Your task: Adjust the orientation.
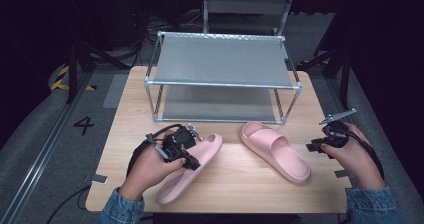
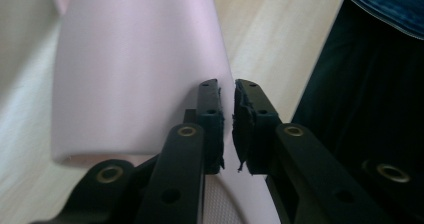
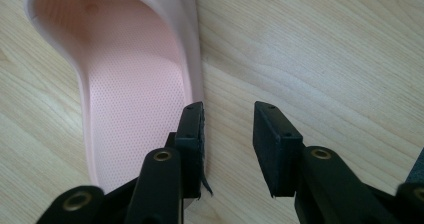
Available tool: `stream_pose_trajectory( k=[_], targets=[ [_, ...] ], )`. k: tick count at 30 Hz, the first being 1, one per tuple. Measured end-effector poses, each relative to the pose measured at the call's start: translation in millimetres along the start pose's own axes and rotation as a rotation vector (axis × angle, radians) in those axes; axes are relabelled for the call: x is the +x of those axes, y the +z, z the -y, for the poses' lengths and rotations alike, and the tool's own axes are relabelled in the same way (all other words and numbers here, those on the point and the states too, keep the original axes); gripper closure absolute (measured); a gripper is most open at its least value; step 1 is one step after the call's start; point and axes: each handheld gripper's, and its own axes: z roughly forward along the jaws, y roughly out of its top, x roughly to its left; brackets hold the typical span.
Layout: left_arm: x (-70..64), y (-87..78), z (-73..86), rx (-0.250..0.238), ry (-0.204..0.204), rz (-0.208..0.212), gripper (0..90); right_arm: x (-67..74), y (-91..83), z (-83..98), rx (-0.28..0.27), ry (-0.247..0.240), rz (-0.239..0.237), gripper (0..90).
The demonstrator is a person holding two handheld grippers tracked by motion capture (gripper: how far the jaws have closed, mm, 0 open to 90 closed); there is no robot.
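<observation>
We see the left gripper (image 1: 192,160) on the near-left slipper (image 1: 192,165), jaws narrow with only a slit between. The right gripper (image 1: 315,146) hovers wide, right of the other slipper (image 1: 274,150).

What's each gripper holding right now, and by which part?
Right gripper: nothing, its jaws stand open beside the right slipper rim. Left gripper: jaws almost shut at the left slipper side edge; whether they pinch it cannot be told.
</observation>
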Motion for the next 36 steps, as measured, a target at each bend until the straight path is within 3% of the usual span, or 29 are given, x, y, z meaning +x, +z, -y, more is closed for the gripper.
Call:
stream_pose_trajectory(
  k=[3,9,16,18,23,30,33,36],
  targets=[
    [-10.0,14.6,-11.5,0.034,0.042,0.007,82.6,-0.9,-1.5,0.4,-0.002,0.003,0.000,66.4],
    [-17.0,34.4,-20.0,0.085,0.069,0.052,82.3,0.2,-0.8,0.5,0.001,-0.001,-0.008,65.8],
    [-24.0,47.5,-24.3,0.126,0.091,0.073,79.4,0.1,-1.2,0.8,0.000,0.001,-0.009,65.5],
    [-25.4,50.5,-25.9,0.153,0.113,0.078,78.9,0.3,-0.8,0.7,0.001,-0.001,-0.011,65.4],
    [-30.5,52.1,-25.4,0.163,0.126,0.093,74.8,0.4,-0.9,0.6,0.000,-0.004,-0.015,65.0],
    [-33.7,41.9,-16.9,0.143,0.111,0.066,68.6,-0.6,-1.7,0.0,-0.003,-0.001,-0.014,64.7],
    [-32.7,33.1,-8.4,0.134,0.086,0.047,66.2,0.4,-2.0,-2.5,-0.006,-0.006,-0.017,64.6],
    [-29.7,28.6,-0.6,0.134,0.048,0.000,62.5,1.9,-1.0,-6.0,-0.008,-0.015,-0.021,64.7]
  ],
)
